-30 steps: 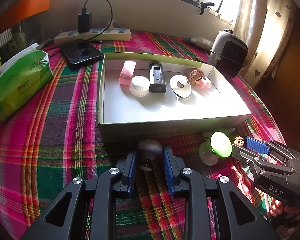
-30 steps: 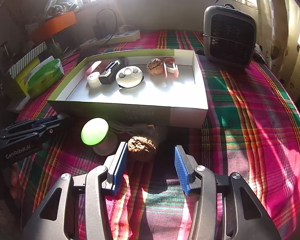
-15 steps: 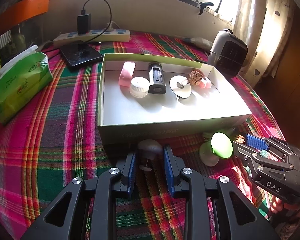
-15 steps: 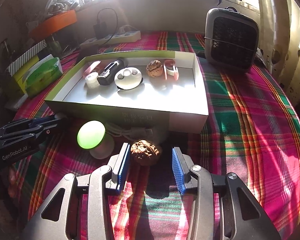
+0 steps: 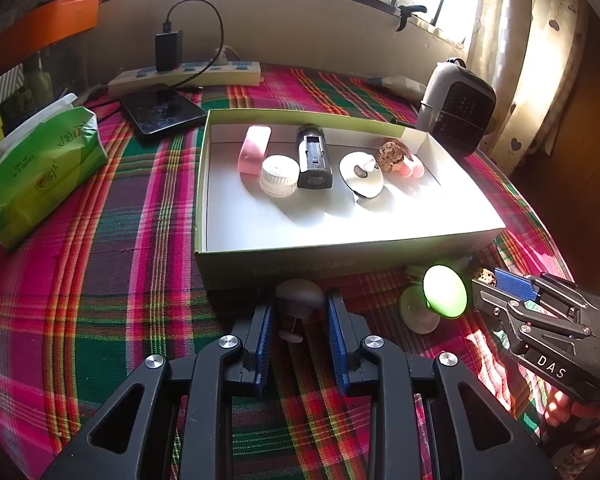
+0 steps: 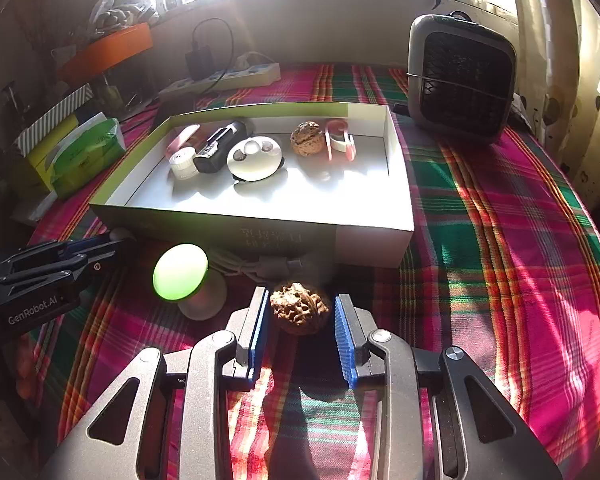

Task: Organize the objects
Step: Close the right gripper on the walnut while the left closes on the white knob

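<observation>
Since a second ago the right gripper point(image 6: 300, 316) has drawn its jaws in around the walnut point(image 6: 299, 307) and is closing at this moment; the nut sits between the blue pads point(image 6: 259, 322), the left one touching or nearly so and a sliver of gap showing at the right, so I judge the grip not yet firm. The left gripper point(image 5: 300, 312) has not changed: its pads flank a small grey mushroom-shaped knob point(image 5: 300, 295) and appear to touch its cap, a clamp made ready, it seems, for lifting. Both tools point down at the cloth just in front of the box point(image 5: 340, 264), each on its own item, probably so the two can go in together. Between them stands a green-capped lamp point(image 6: 180, 272) on a white base, not yet handled. Inside the box, a pink bar point(image 5: 254, 154), a white cap point(image 5: 279, 174), a black device point(image 5: 314, 156), a white disc point(image 5: 361, 174) and a second walnut point(image 6: 308, 138) are lined along the far wall, leaving the near floor free for what comes next.
</observation>
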Demonstrator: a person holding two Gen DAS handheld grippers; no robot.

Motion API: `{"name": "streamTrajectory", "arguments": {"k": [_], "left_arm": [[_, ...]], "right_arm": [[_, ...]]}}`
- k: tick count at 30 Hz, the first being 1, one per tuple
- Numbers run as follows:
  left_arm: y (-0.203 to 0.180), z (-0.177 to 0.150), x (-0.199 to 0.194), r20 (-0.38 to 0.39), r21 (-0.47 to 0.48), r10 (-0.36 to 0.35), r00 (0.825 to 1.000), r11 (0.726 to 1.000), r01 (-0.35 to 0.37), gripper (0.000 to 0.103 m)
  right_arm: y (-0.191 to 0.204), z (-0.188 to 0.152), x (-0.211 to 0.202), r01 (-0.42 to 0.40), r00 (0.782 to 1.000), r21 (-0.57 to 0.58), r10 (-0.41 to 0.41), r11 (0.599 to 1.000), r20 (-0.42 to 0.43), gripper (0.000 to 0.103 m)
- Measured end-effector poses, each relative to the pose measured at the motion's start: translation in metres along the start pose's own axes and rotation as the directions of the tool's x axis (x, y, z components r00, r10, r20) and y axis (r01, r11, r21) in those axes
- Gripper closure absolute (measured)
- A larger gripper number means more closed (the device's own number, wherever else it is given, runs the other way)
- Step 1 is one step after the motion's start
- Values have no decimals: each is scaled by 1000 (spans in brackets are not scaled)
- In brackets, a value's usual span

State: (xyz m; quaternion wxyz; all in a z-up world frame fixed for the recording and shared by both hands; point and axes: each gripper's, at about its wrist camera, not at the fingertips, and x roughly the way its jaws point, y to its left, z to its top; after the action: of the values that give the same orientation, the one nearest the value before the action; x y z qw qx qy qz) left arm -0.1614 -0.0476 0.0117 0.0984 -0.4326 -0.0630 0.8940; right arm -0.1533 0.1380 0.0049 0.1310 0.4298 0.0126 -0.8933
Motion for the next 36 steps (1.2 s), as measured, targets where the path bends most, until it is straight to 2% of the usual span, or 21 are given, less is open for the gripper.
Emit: {"name": "streamTrajectory", "arguments": {"k": [23,36], "left_arm": [[1,1,-1,-4,-3,12,1000,1000,-12,80],[-1,3,-17,30,3,14,999,1000,-14,80]], "right_arm": [[-3,-2,-3,-12,1000,13,12,1000,11,71],[-2,0,-15,-19,999,17,18,1000,47,71]]}}
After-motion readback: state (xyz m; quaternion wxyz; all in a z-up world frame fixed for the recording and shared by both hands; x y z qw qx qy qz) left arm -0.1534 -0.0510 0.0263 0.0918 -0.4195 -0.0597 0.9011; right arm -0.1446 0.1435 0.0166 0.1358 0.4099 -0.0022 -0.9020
